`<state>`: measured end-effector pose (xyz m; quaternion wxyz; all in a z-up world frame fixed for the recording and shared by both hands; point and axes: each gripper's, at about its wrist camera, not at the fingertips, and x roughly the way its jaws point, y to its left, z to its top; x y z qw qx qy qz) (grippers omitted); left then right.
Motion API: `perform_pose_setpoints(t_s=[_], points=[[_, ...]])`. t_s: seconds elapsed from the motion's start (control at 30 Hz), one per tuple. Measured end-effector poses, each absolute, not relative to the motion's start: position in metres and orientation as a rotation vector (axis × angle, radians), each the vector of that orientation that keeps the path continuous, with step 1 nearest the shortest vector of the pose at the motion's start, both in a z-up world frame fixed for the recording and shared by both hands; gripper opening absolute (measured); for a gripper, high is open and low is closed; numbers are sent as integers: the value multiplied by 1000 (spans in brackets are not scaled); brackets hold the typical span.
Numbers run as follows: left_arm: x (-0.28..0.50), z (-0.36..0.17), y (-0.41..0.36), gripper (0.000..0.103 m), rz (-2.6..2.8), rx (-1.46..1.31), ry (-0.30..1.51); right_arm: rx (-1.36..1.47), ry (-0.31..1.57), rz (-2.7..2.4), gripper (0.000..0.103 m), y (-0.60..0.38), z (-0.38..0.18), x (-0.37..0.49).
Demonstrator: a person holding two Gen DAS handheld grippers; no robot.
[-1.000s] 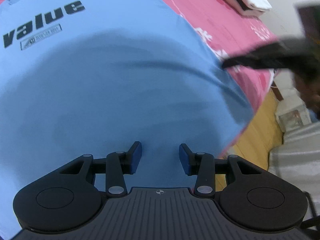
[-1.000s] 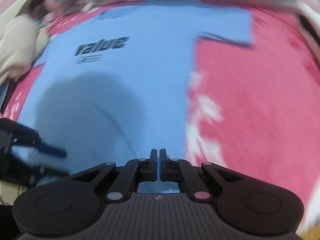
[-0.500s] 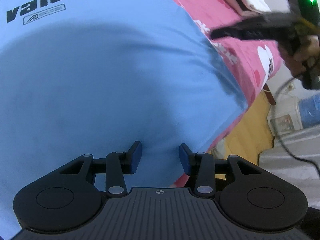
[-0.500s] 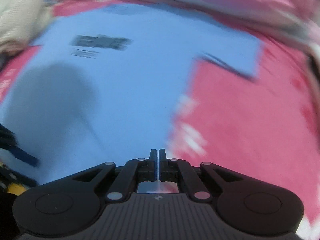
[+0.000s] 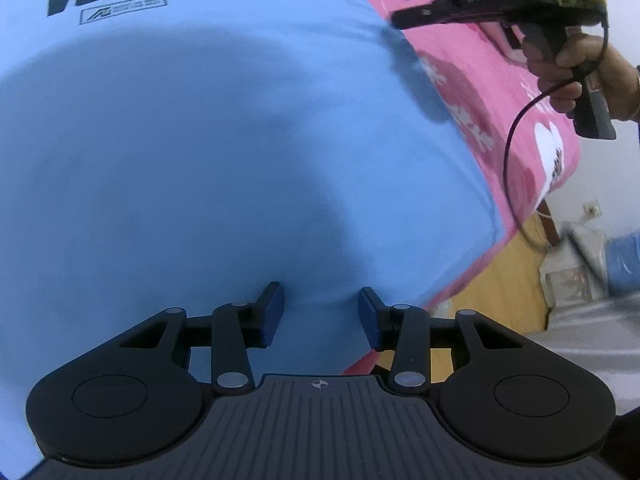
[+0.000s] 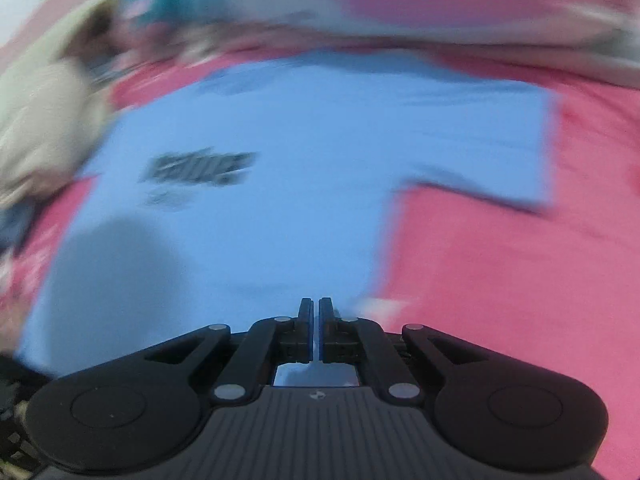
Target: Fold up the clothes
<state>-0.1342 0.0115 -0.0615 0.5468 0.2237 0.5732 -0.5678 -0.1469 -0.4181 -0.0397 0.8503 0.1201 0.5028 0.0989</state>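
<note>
Left wrist view: left gripper (image 5: 320,312) hovering part-open over blue T-shirt (image 5: 224,152), gripping nothing | right gripper (image 6: 315,322) travelling closed, empty | T-shirt lying flat along pink bed's (image 5: 492,92) near edge

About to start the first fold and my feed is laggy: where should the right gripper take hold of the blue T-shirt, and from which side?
Probably the bottom hem corner on the right side of the blue T-shirt. It lies flat on the pink bedspread, chest print up, so only edges offer a pinch. Come in low from the bed's near edge with the right gripper, now shut, opened first, one finger slid under the hem.
</note>
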Motion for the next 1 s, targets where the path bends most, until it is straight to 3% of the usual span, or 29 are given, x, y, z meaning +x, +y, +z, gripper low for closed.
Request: perform_pose_setpoints(t_s=[0.23,0.37,0.5,0.53,0.57,0.63,0.8,1.0], points=[[-145,-62,14,41,-1301,517,1352,383,1071,-56,0,-482,-70,-127],[-150,-62,15,42,-1293,515,1338,384,1027,-7,4,-479,-51,-114],[-155,-60,15,43,-1280,520,1328,425,1049,155,11,-453,-67,-74],[-156,-60,14,43,-1277,522,1326,403,1072,131,11,-454,-74,-66],[-158,-60,14,43,-1273,521,1325,377,1094,103,0,-456,-81,-59],[-159,-59,16,44,-1269,516,1323,438,1069,-2,0,-484,-81,-58],[-159,-59,24,46,-1261,501,1319,349,1025,-41,3,-490,-48,-70],[-156,-60,24,47,-1254,503,1329,56,1142,214,4,-428,-67,-79]])
